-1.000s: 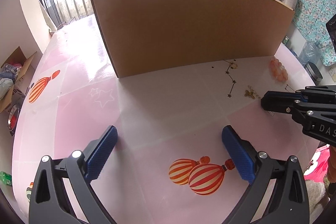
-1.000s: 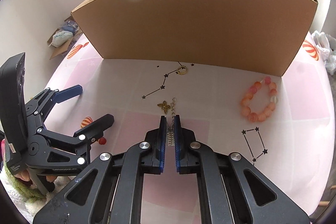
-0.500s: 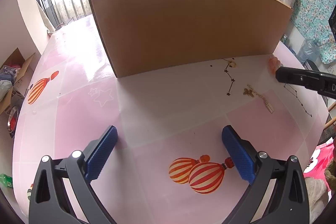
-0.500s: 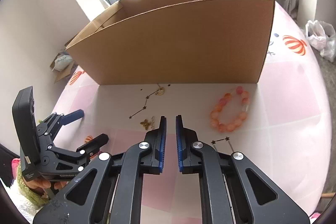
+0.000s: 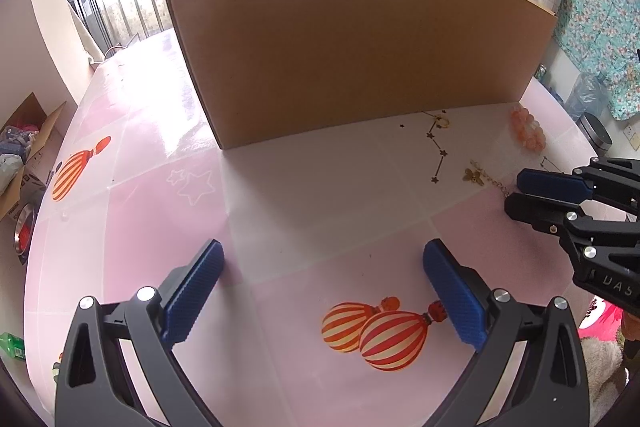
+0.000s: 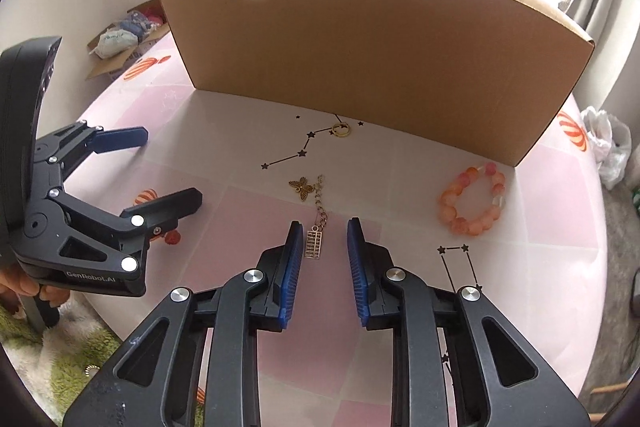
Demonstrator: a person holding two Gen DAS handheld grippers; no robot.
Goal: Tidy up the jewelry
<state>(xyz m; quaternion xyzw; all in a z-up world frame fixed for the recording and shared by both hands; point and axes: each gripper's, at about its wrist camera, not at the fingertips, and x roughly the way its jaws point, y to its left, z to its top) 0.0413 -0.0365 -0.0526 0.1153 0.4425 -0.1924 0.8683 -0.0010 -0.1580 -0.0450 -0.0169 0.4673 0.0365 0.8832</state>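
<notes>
A gold butterfly charm on a chain with a small abacus pendant (image 6: 314, 217) lies flat on the pink table; it also shows in the left wrist view (image 5: 478, 178). My right gripper (image 6: 323, 229) is open, its blue pads either side of the pendant, apart from it. A pink bead bracelet (image 6: 472, 201) lies to the right, and a small gold ring (image 6: 341, 129) lies by the cardboard box (image 6: 372, 59). My left gripper (image 5: 322, 259) is open and empty over the table, left of the jewelry.
The tall box (image 5: 352, 43) stands at the back of the round pink table (image 5: 280, 187). Printed balloons (image 5: 376, 333) and star lines mark the cloth. A box of clutter (image 6: 124, 35) sits on the floor at far left.
My right gripper rose and drew back, then came down again over the pendant, and its jaws went from nearly shut to open. The left gripper has stayed still.
</notes>
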